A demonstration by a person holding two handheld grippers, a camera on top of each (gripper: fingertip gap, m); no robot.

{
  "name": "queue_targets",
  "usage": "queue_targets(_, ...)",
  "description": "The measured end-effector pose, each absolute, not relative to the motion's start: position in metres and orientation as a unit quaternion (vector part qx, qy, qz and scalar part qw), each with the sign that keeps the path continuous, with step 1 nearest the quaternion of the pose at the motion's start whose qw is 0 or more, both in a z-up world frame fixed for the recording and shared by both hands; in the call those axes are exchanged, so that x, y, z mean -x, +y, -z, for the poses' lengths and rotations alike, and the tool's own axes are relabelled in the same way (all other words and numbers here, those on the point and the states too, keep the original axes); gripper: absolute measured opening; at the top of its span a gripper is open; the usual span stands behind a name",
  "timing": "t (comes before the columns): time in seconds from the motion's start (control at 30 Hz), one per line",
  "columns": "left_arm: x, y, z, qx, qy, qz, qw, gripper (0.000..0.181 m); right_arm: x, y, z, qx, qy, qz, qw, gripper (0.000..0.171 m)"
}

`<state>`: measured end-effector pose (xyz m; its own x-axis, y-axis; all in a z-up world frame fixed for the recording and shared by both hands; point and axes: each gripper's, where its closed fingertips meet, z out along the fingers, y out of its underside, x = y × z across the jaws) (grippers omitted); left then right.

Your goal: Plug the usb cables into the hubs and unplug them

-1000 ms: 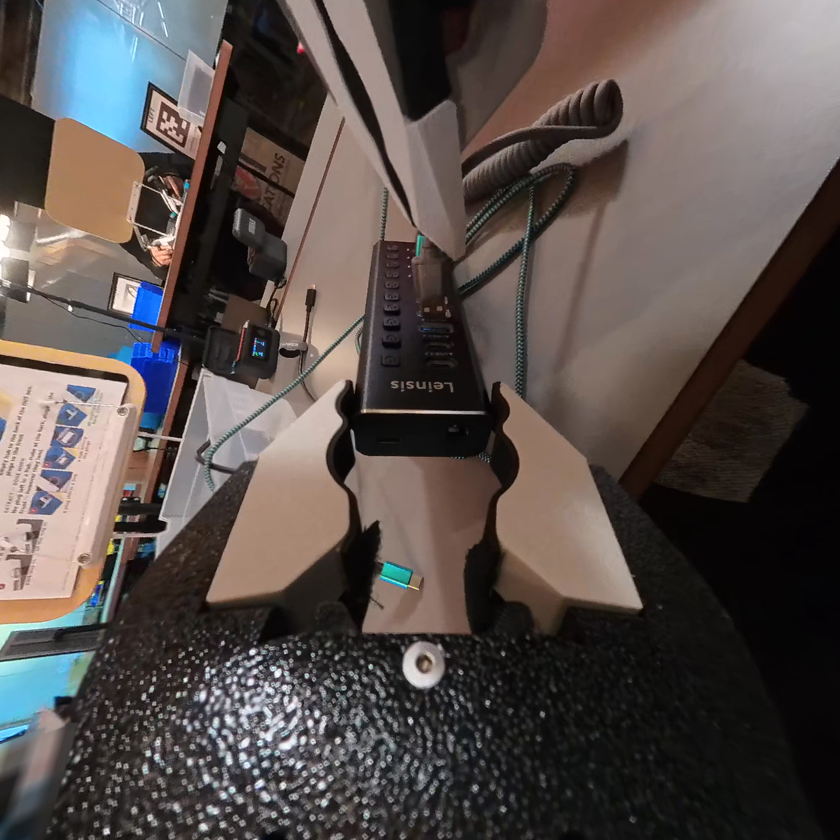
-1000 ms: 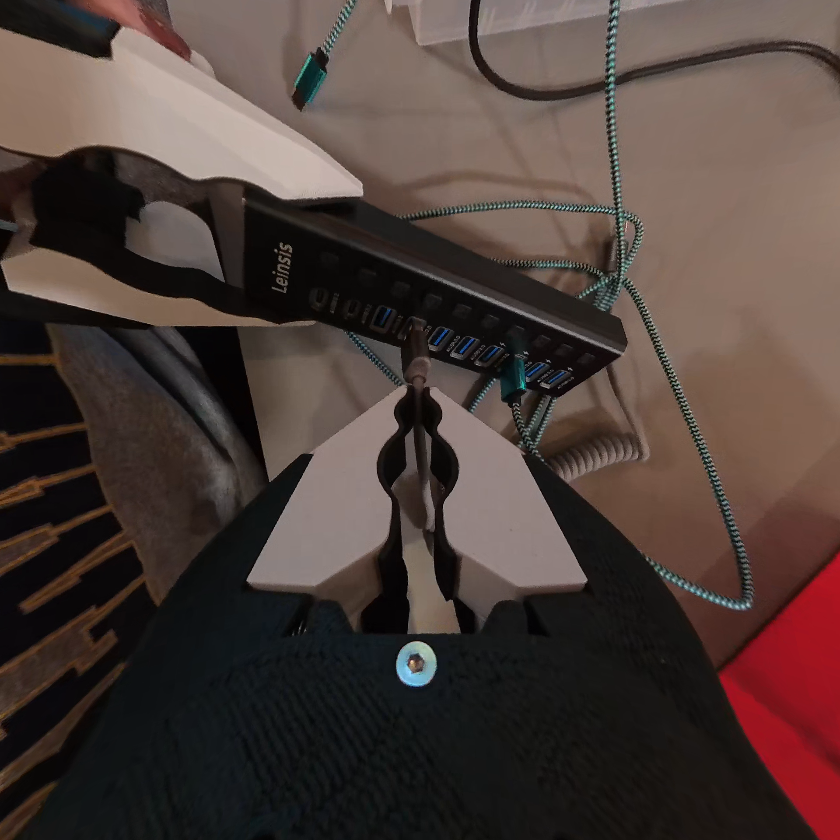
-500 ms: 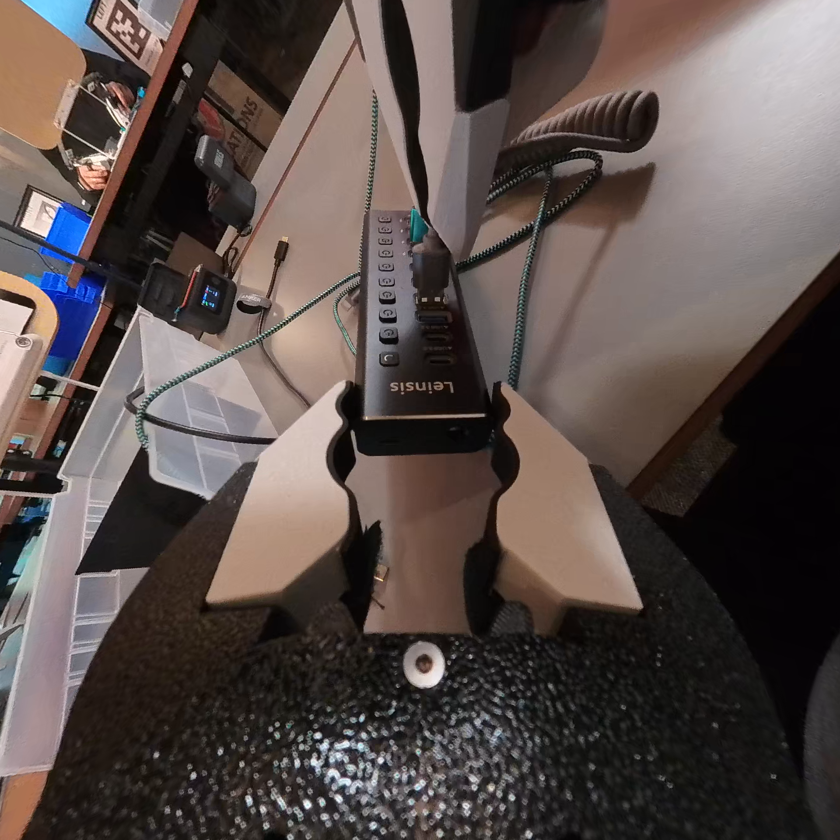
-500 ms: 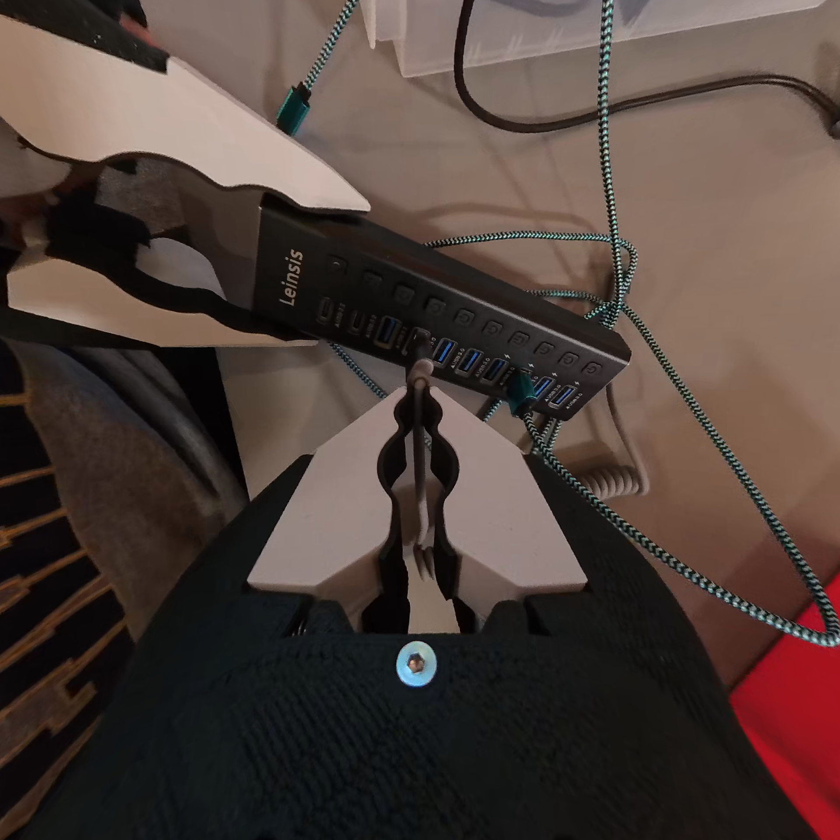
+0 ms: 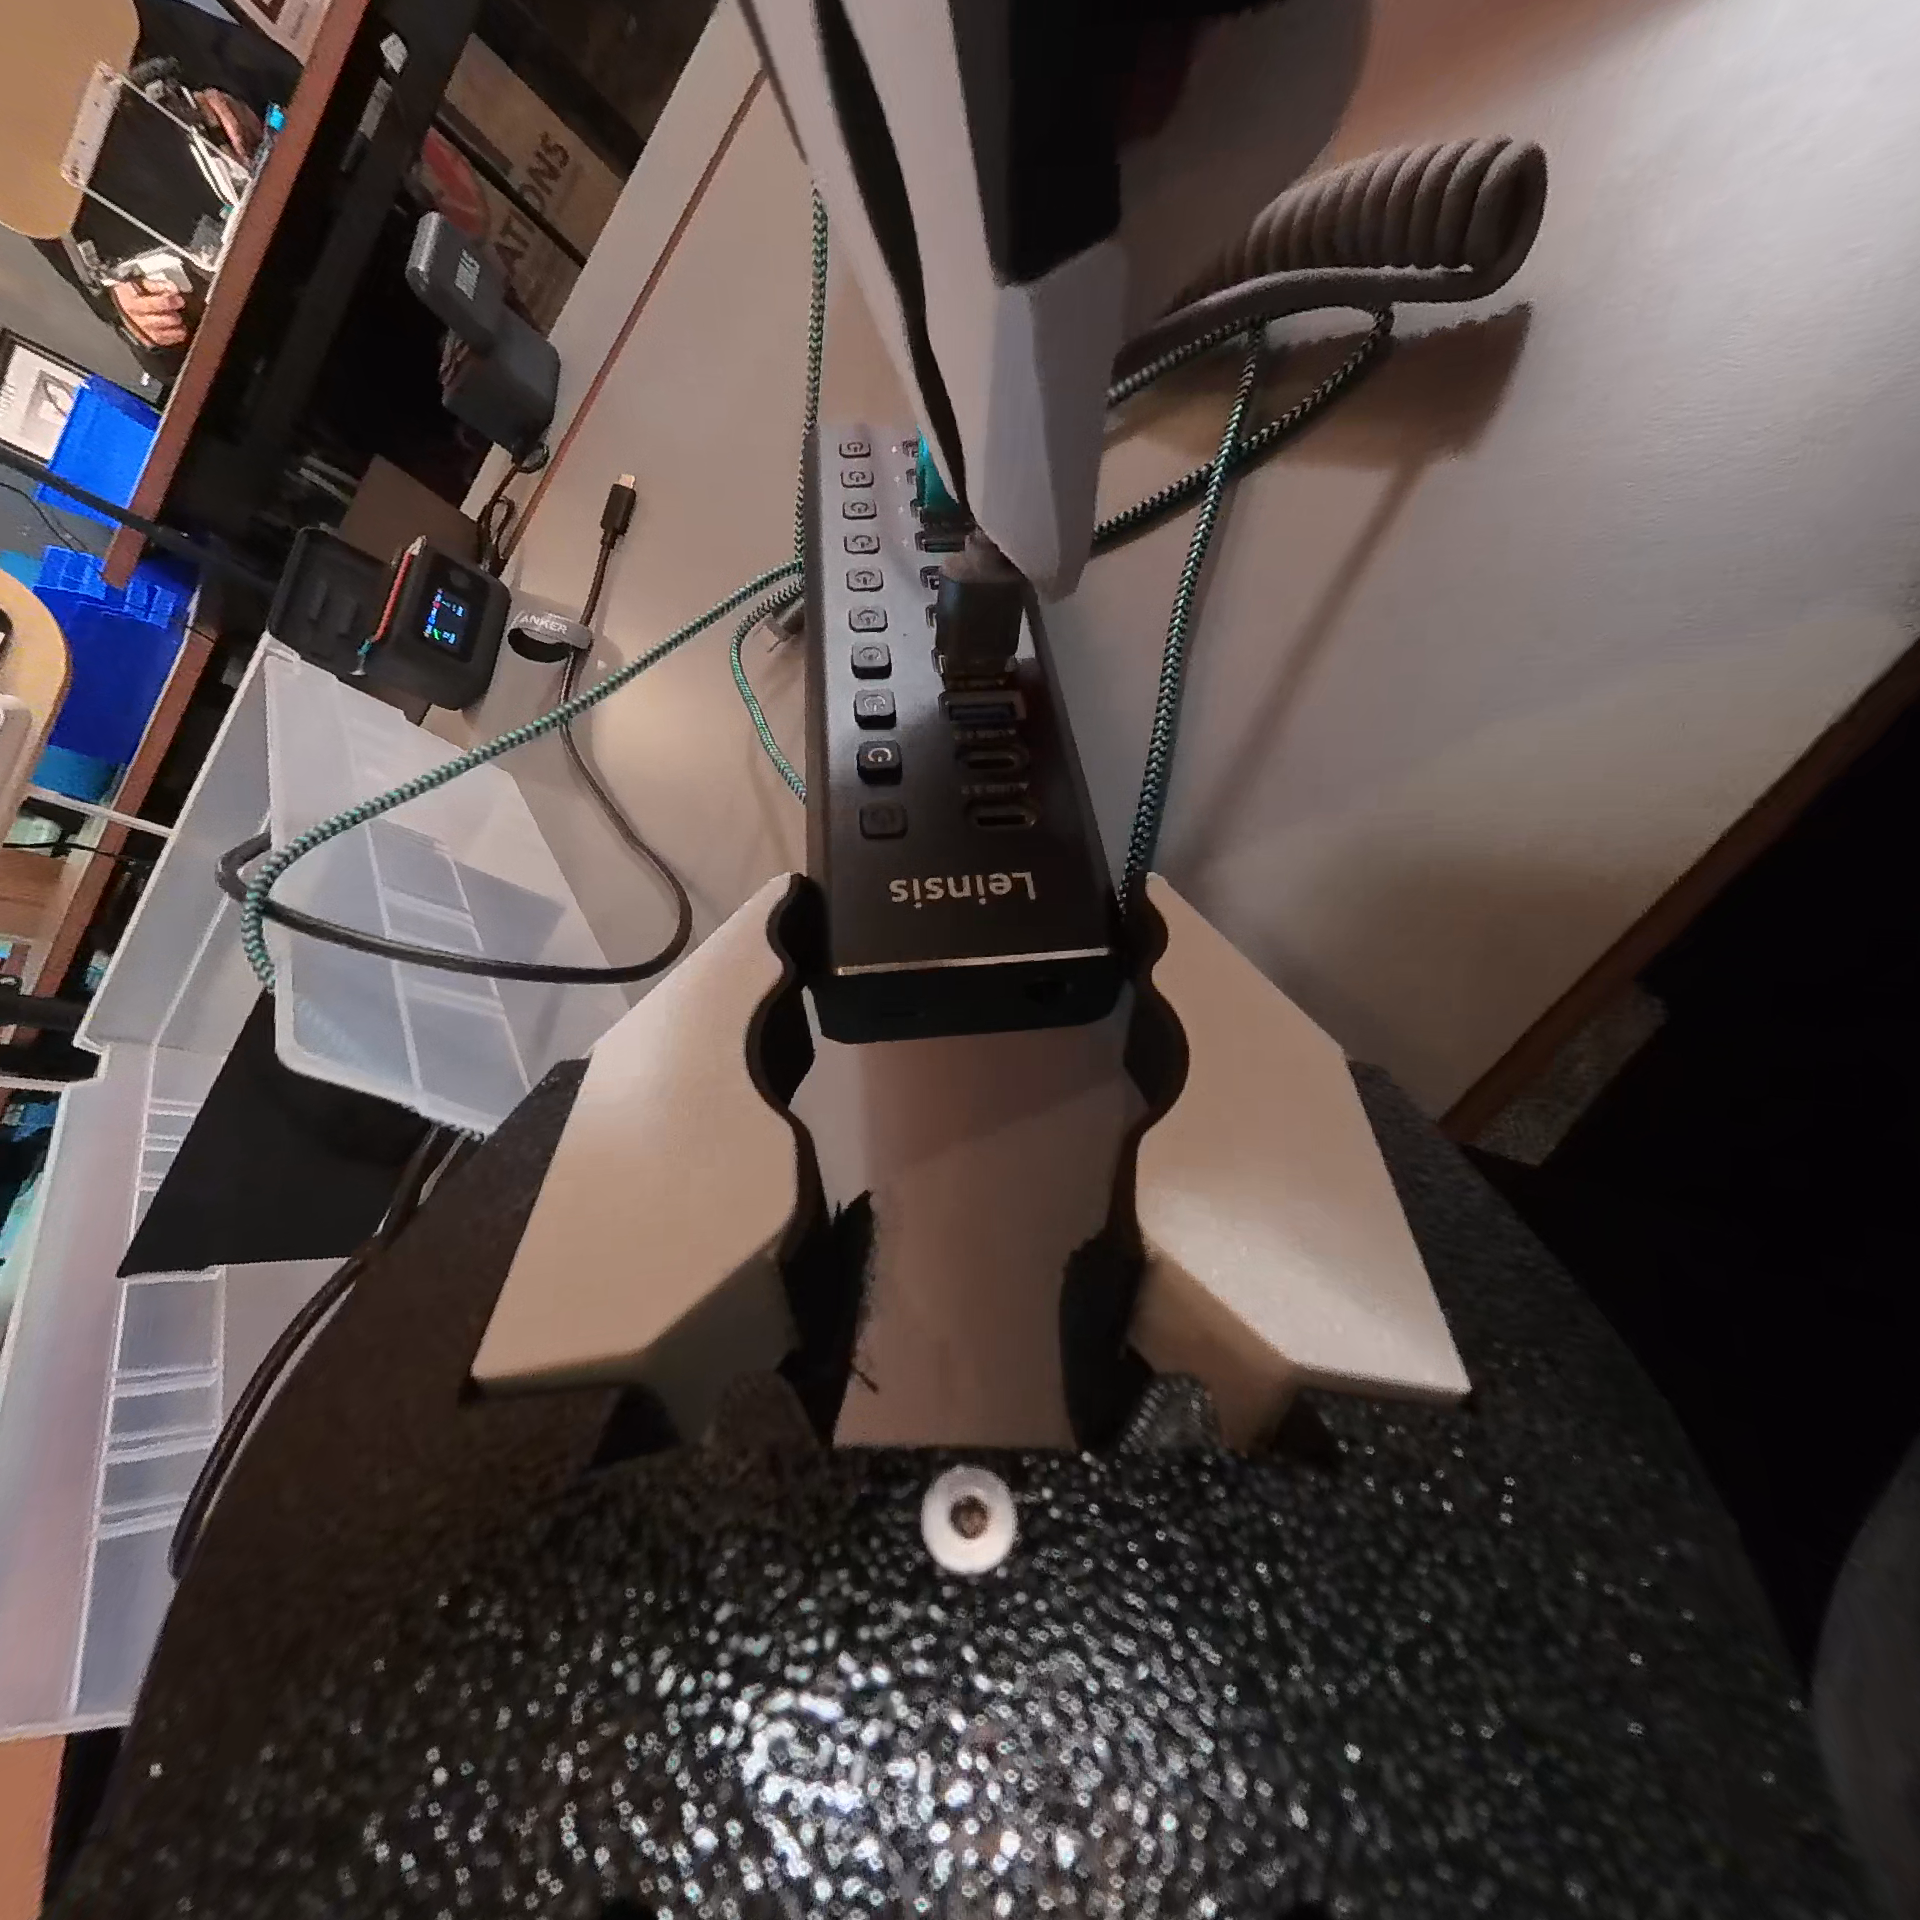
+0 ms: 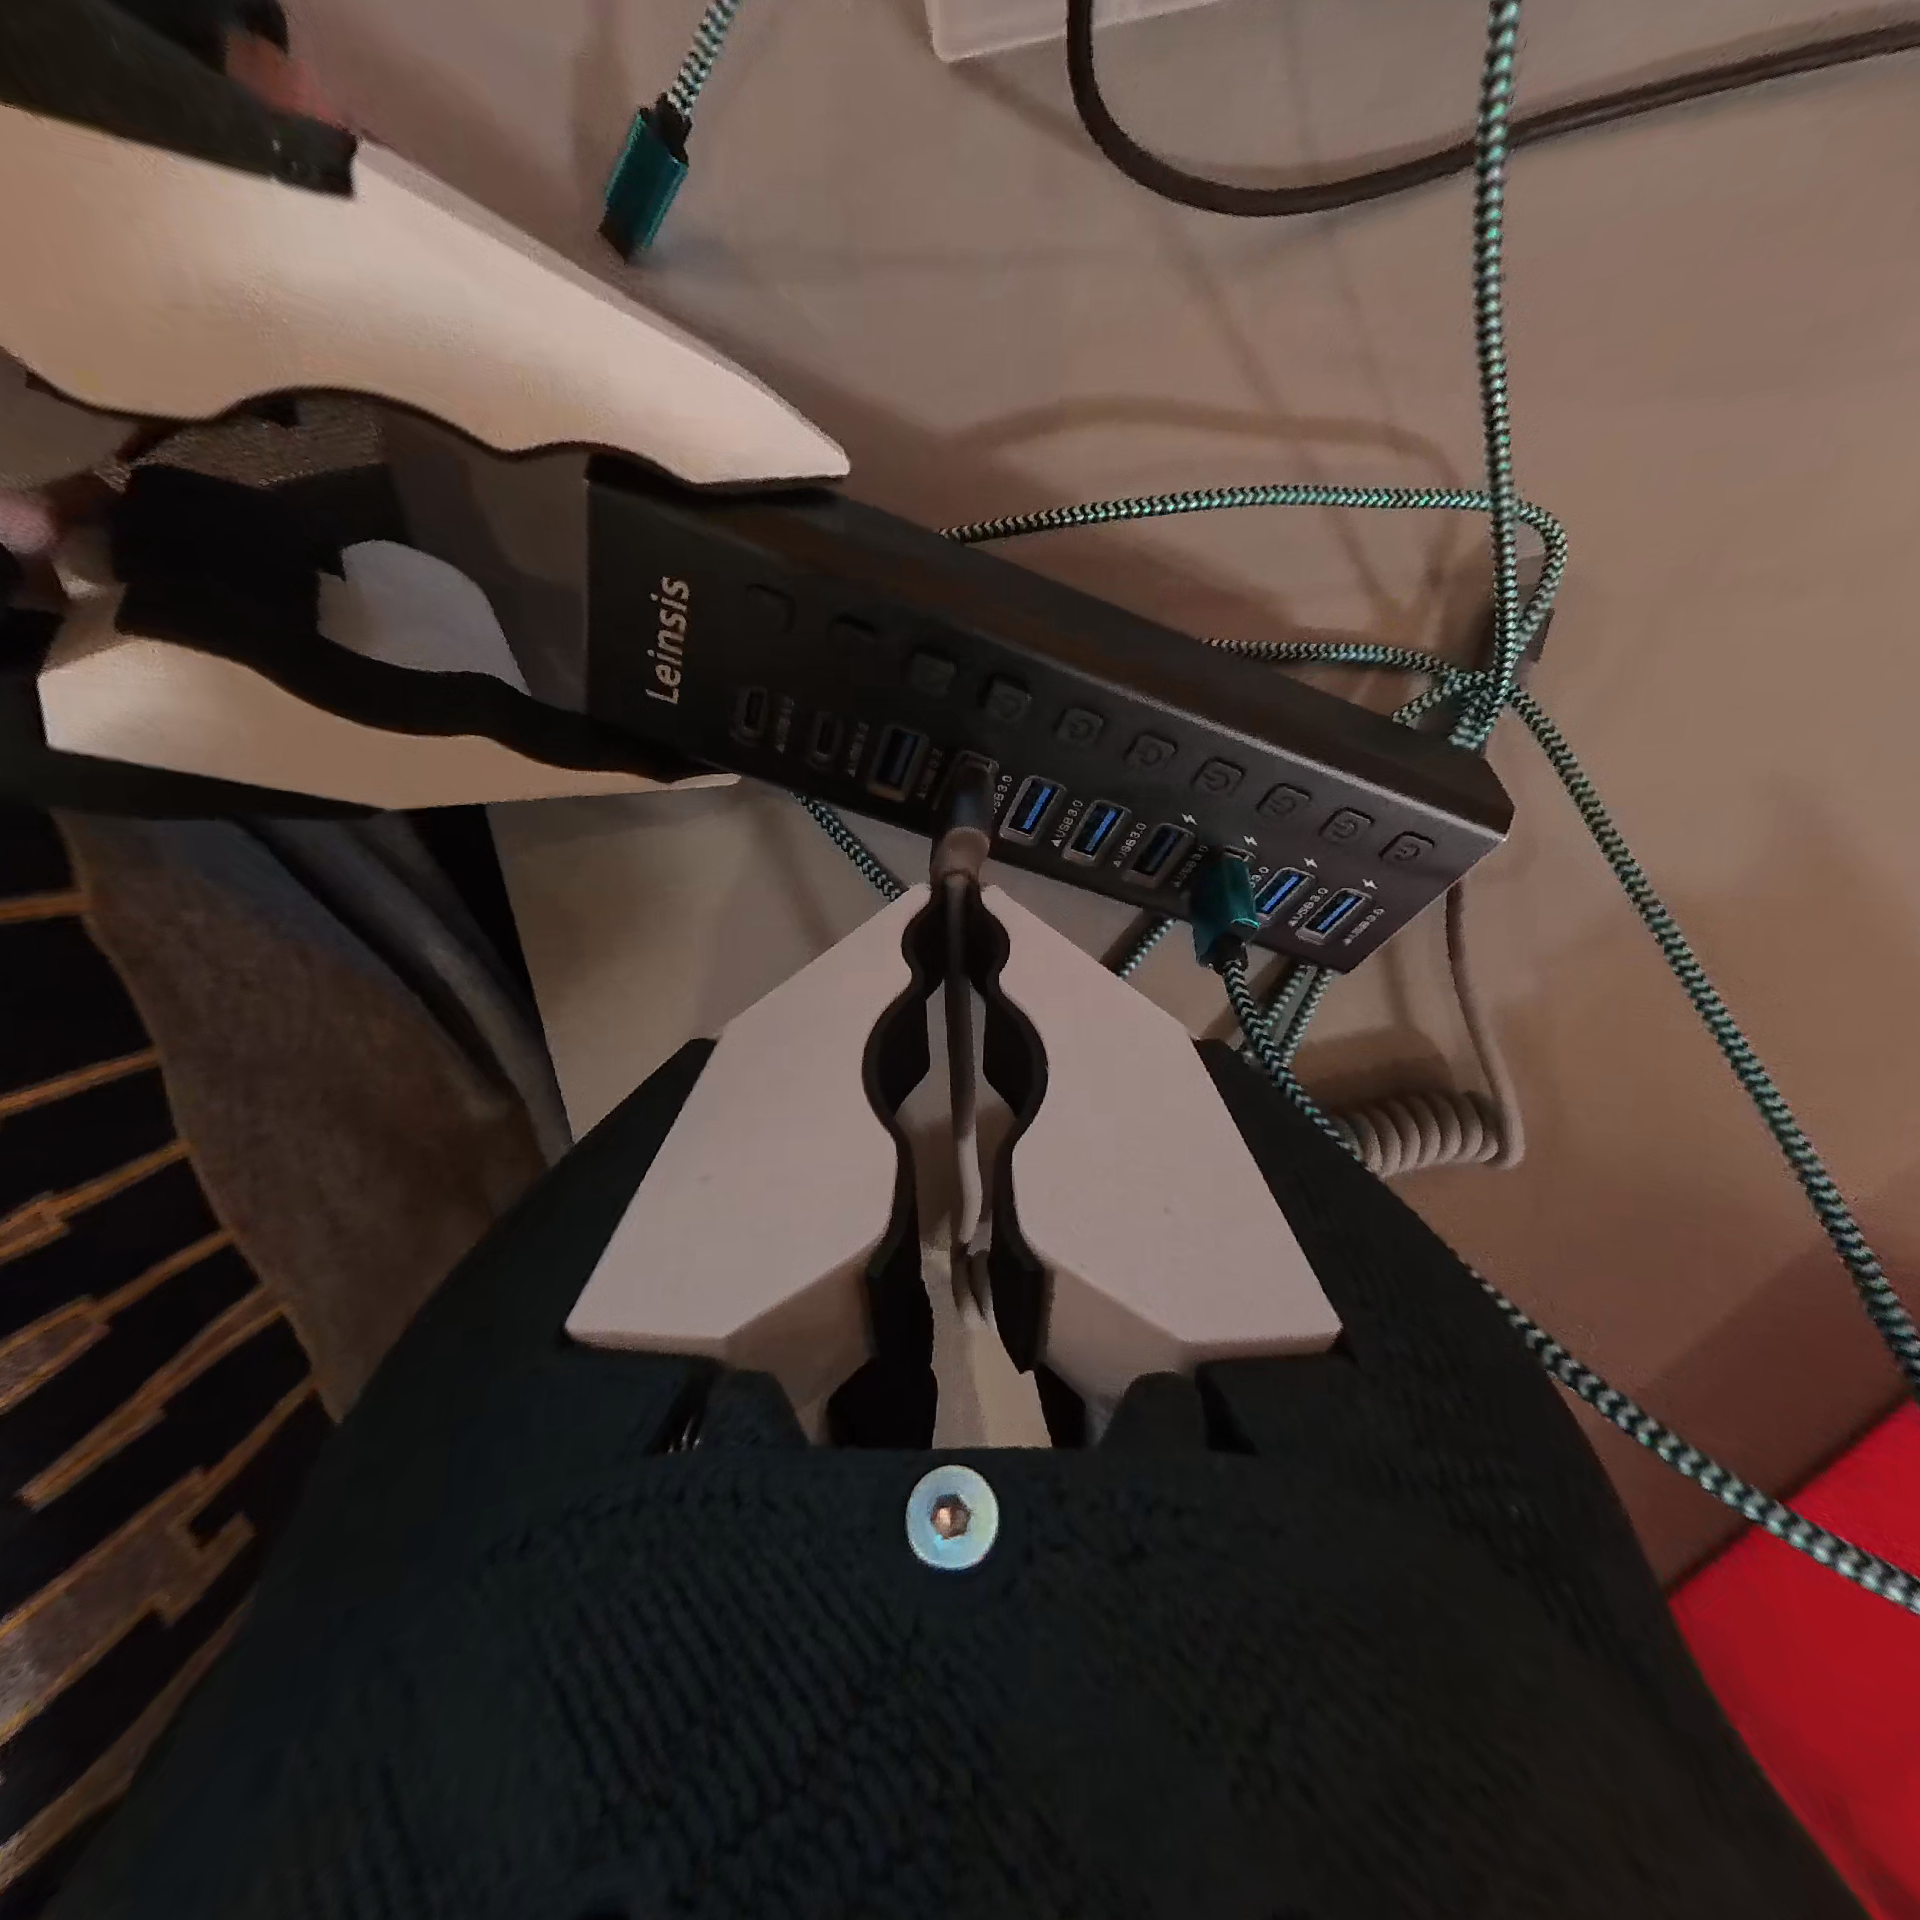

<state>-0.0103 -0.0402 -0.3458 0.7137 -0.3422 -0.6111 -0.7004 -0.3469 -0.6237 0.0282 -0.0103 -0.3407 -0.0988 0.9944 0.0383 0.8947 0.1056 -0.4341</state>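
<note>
A long black USB hub (image 5: 935,727) has a row of ports and buttons. My left gripper (image 5: 966,935) is shut on its near end and holds it just above the table. It also shows in the right wrist view (image 6: 1039,686), with the left gripper (image 6: 779,623) at its left end. My right gripper (image 6: 951,894) is shut on a grey cable just behind its plug (image 6: 961,821). The plug's tip sits in a port near the hub's left end; I cannot tell how deep. A teal plug (image 6: 1221,904) sits in a port further right.
A loose teal plug (image 6: 644,192) and braided cables lie on the beige table (image 6: 1455,364). A grey coiled cable (image 5: 1403,218) lies behind the hub. A clear plastic organiser (image 5: 416,883) and a small charger with a screen (image 5: 395,623) stand to the left. The table edge (image 5: 1662,883) runs on the right. The gap from one gripper's tips to the other's is roughly 6 cm.
Both grippers and the hub have shifted together over the table, so the background has slid. The grey plug has stayed at the same port, and both holds are unchanged.
</note>
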Motion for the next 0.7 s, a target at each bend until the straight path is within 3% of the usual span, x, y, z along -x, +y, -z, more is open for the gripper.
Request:
queue_targets(0.03,0.011,-0.039,0.346,0.798,0.328,-0.195,0.467,0.059,-0.028,-0.009,0.341,0.654,-0.725,-0.150,0.158,0.001)
queue_targets(0.3,0.013,-0.038,0.347,0.813,0.301,-0.150,0.475,0.059,-0.023,-0.007,0.338,0.639,-0.730,-0.143,0.197,0.002)
queue_targets(0.43,0.014,-0.037,0.347,0.821,0.280,-0.114,0.484,0.058,-0.029,-0.004,0.312,0.603,-0.716,-0.203,0.286,0.054)
queue_targets(0.57,0.013,-0.034,0.346,0.833,0.231,-0.036,0.501,0.058,-0.036,-0.003,0.279,0.541,-0.665,-0.305,0.414,0.067)
queue_targets(0.63,0.013,-0.031,0.343,0.835,0.208,0.004,0.509,0.059,-0.040,-0.011,0.276,0.512,-0.656,-0.343,0.435,0.072)
queue_targets(0.7,0.014,-0.029,0.339,0.835,0.192,0.030,0.514,0.059,-0.043,-0.006,0.288,0.503,-0.676,-0.304,0.445,0.091)
